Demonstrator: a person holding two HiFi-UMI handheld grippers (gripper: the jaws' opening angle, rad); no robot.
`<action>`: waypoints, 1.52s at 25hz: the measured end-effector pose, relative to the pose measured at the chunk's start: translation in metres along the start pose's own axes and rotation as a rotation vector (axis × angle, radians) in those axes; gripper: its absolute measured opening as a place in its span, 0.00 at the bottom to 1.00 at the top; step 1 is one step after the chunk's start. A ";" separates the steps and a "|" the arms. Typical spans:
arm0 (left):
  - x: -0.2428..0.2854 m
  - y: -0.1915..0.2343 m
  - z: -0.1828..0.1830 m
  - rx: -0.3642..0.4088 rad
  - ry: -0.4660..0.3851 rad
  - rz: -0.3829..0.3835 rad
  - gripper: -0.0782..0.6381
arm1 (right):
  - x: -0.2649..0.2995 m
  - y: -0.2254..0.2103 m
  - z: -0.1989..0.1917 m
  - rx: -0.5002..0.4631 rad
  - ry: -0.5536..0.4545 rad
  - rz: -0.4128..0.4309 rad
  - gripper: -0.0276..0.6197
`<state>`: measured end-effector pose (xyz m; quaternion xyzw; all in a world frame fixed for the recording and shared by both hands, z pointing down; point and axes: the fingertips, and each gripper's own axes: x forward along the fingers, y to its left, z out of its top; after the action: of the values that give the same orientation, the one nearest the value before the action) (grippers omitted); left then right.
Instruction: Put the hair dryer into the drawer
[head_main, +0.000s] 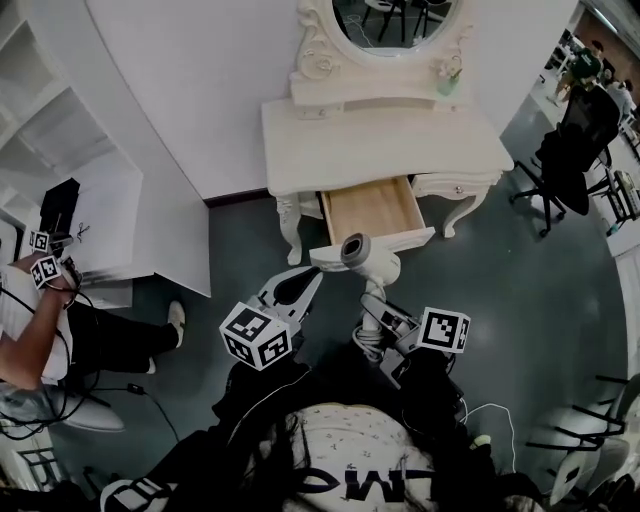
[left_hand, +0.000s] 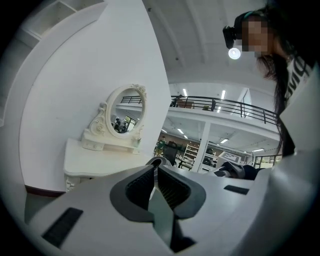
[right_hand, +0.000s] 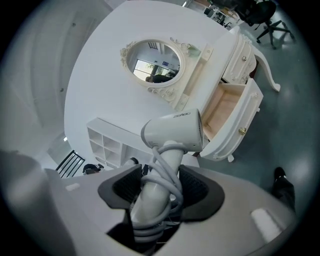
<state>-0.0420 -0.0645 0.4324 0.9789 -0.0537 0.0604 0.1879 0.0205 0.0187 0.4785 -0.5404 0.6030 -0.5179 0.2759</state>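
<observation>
A white hair dryer (head_main: 355, 252) with its cord wound round the handle hangs in front of the dressing table (head_main: 380, 140). My right gripper (head_main: 377, 308) is shut on that handle; in the right gripper view the pads press the handle and cord (right_hand: 160, 187) and the dryer's barrel (right_hand: 175, 131) sticks up above them. The drawer (head_main: 372, 208) is pulled open, its wooden inside bare, just beyond the dryer, and it also shows in the right gripper view as the open drawer (right_hand: 225, 107). My left gripper (head_main: 316, 272) is beside the dryer's left end, its jaws shut (left_hand: 155, 180) with nothing seen in them.
An oval mirror (head_main: 390, 20) stands on the table's back. A white shelf unit (head_main: 60, 130) and a seated person (head_main: 40, 320) are at the left. A black office chair (head_main: 570, 150) stands at the right. Cables (head_main: 150, 395) lie on the dark floor.
</observation>
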 end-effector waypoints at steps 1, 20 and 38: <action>0.012 0.002 0.004 -0.001 -0.007 0.006 0.11 | 0.001 -0.003 0.011 -0.008 0.012 0.009 0.42; 0.142 0.018 0.025 -0.014 0.012 0.191 0.11 | 0.018 -0.087 0.134 0.005 0.237 0.007 0.42; 0.135 0.041 0.018 -0.024 0.051 0.294 0.11 | 0.045 -0.149 0.153 0.049 0.290 -0.078 0.42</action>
<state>0.0878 -0.1204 0.4496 0.9563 -0.1926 0.1115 0.1899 0.1998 -0.0558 0.5786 -0.4761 0.6021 -0.6155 0.1786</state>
